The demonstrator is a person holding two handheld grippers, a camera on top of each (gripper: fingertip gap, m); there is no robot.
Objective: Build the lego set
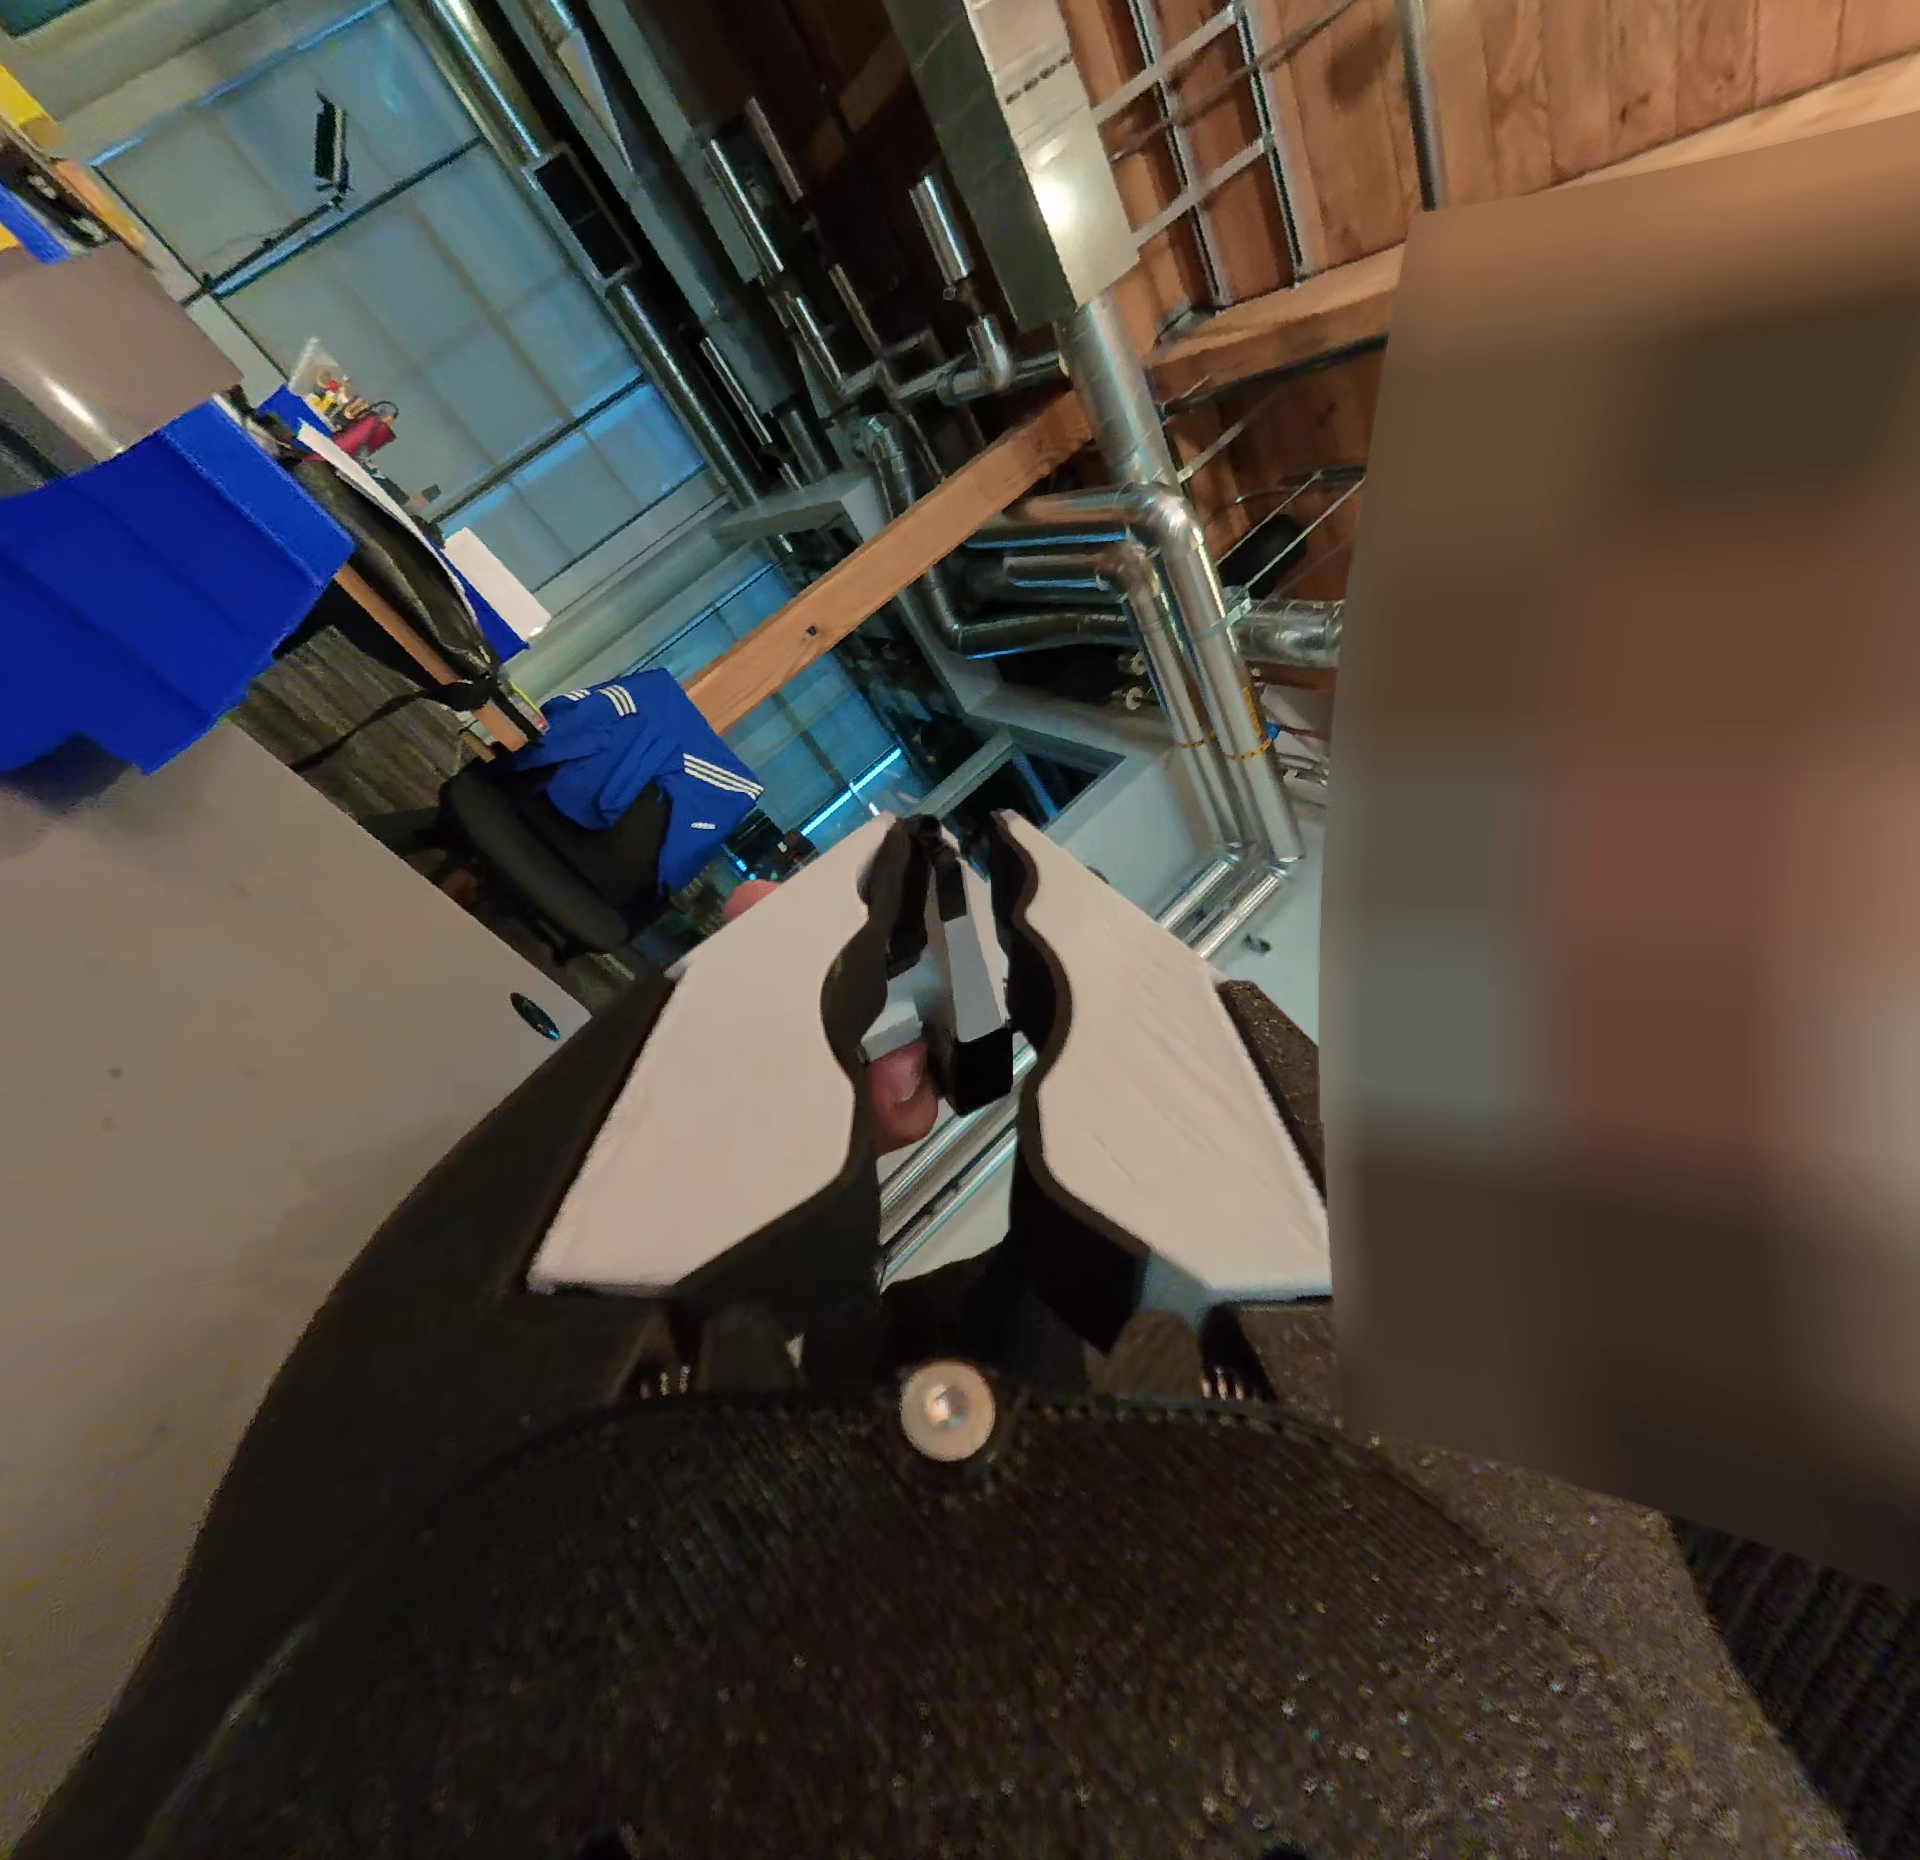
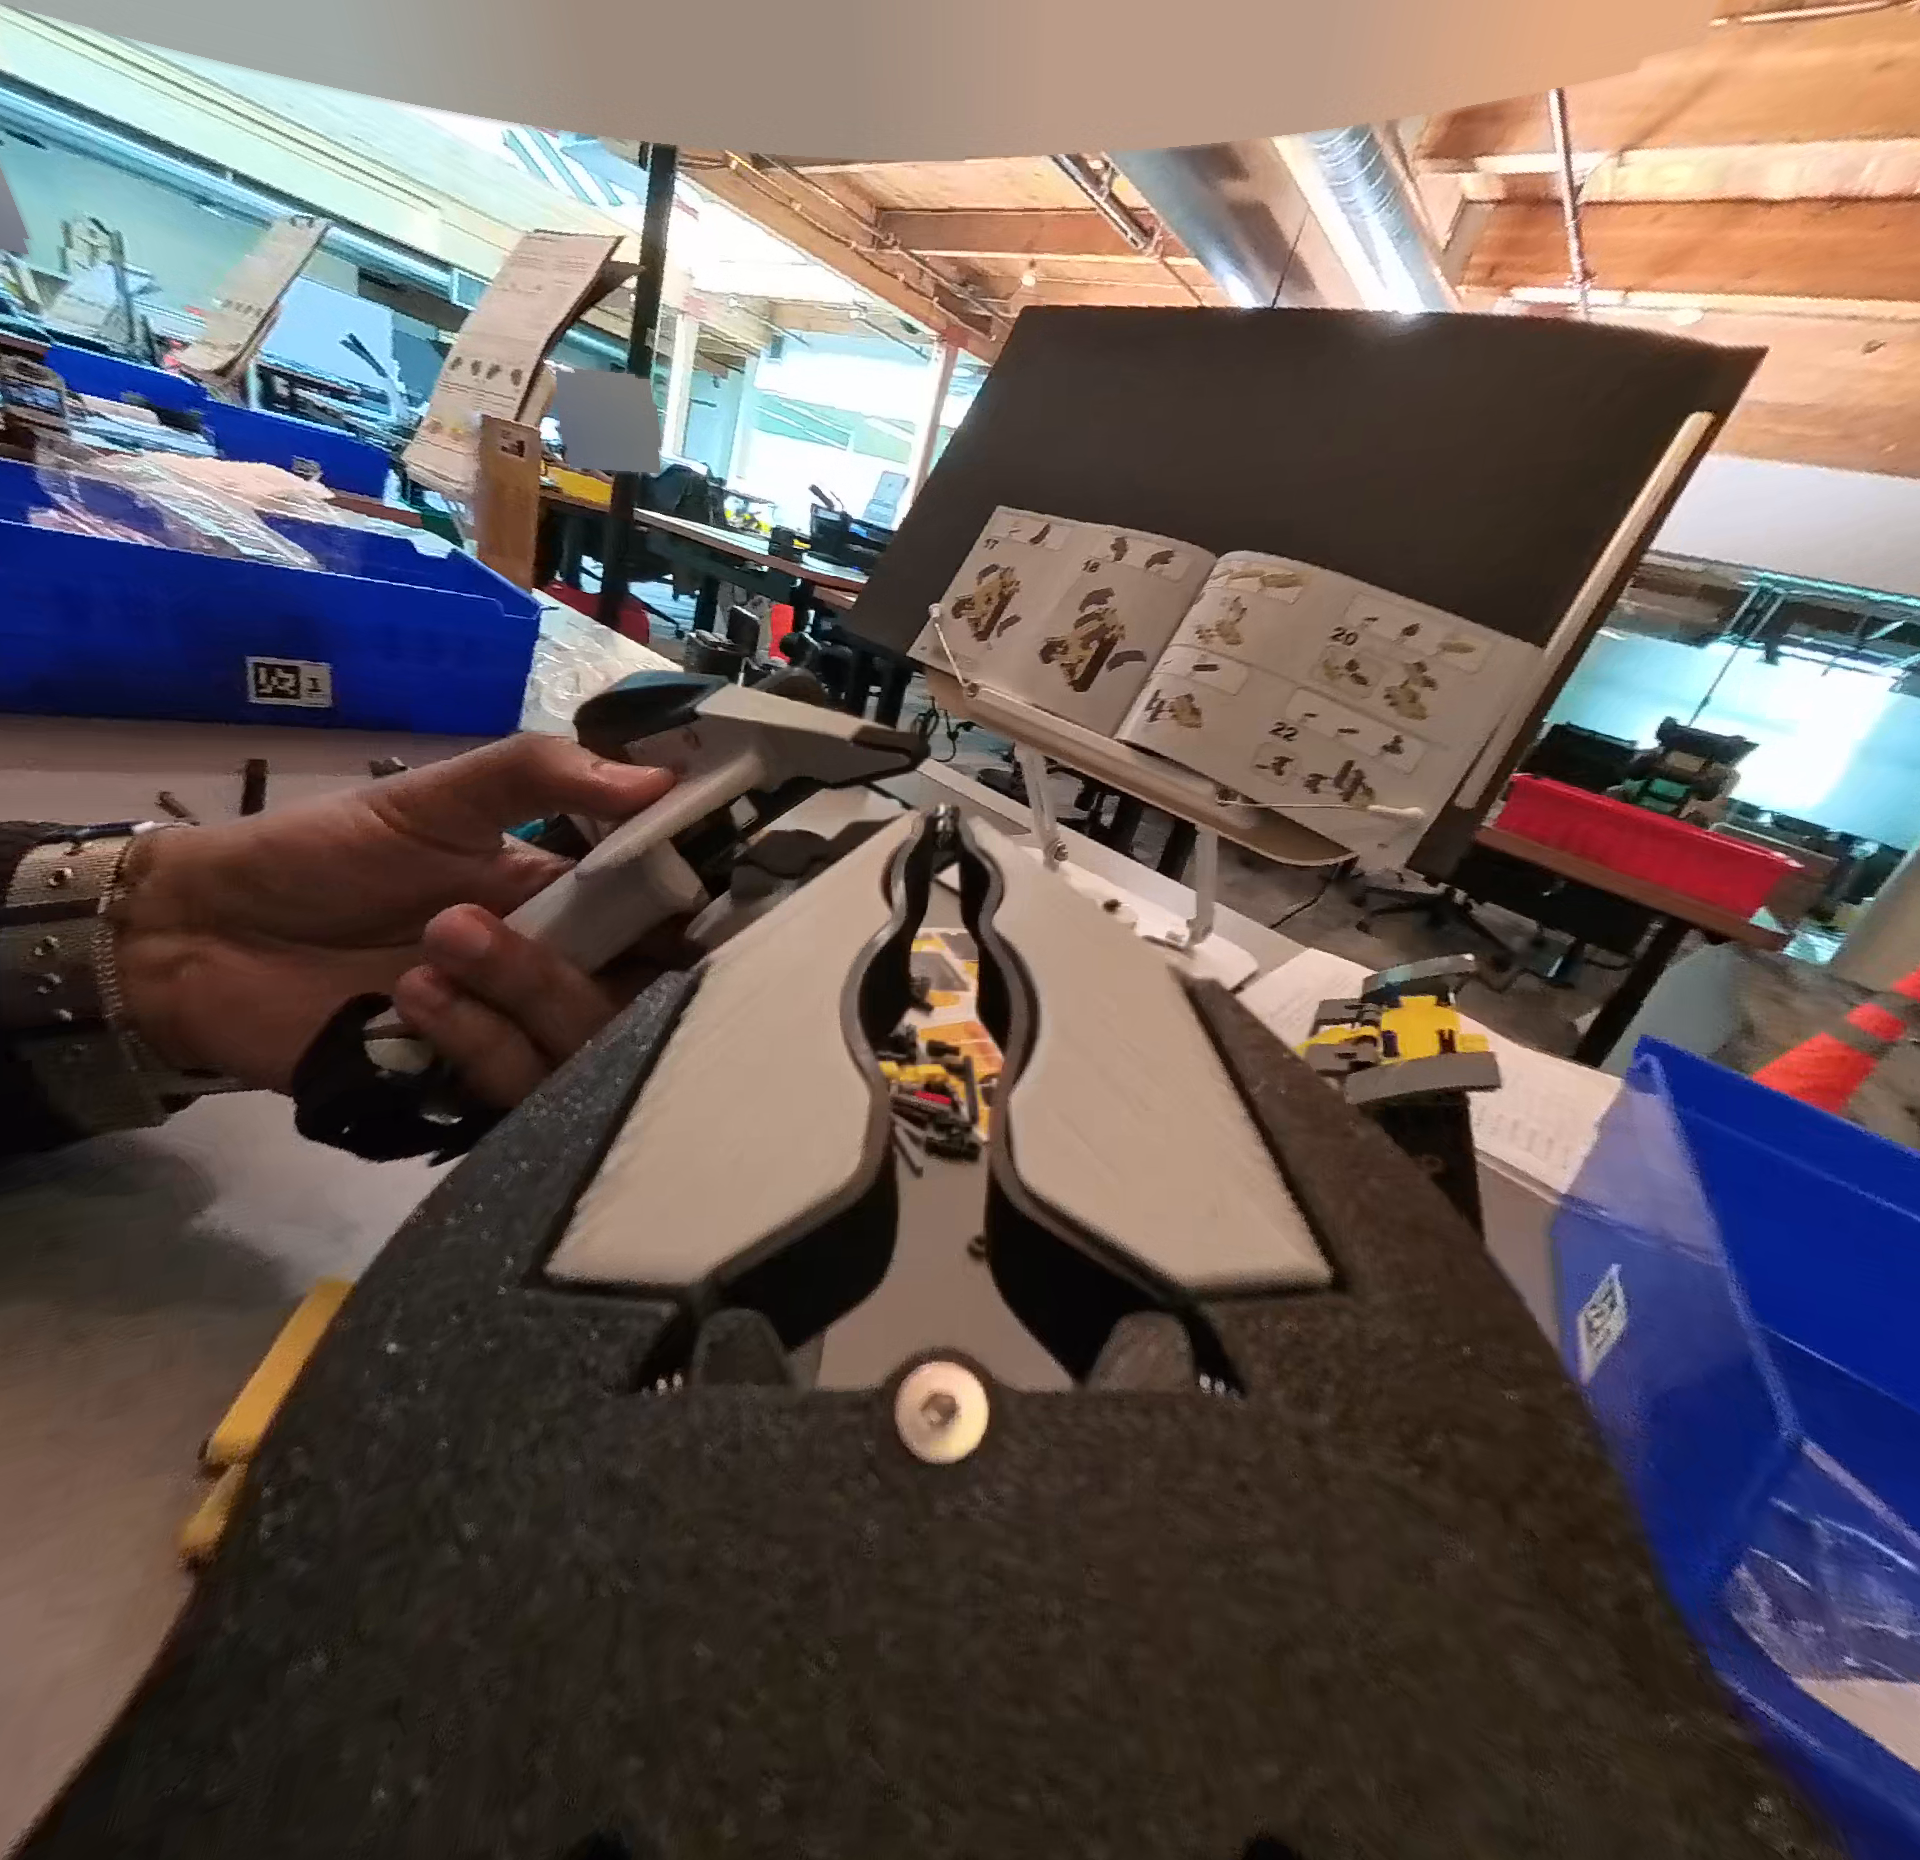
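Note:
In the left wrist view, my left gripper (image 1: 956,825) tilts up toward the ceiling. Its jaws are nearly together, with a narrow grey and black piece (image 1: 964,969) between the tips; the piece hangs down behind the fingers. A person's fingertip (image 1: 900,1093) shows beside it. In the right wrist view, my right gripper (image 2: 942,823) is shut on a small grey piece (image 2: 943,821) above the table. A hand (image 2: 343,906) holds the left gripper (image 2: 920,748) just above and left of the right tips.
An open instruction booklet (image 2: 1216,657) rests on a stand against a black board (image 2: 1299,439). A yellow and grey model (image 2: 1397,1031) and loose black and yellow pieces (image 2: 935,1083) lie on the table (image 2: 125,1291). Blue bins stand at left (image 2: 208,626) and right (image 2: 1766,1343). Left and right tips are no more than a few centimetres apart.

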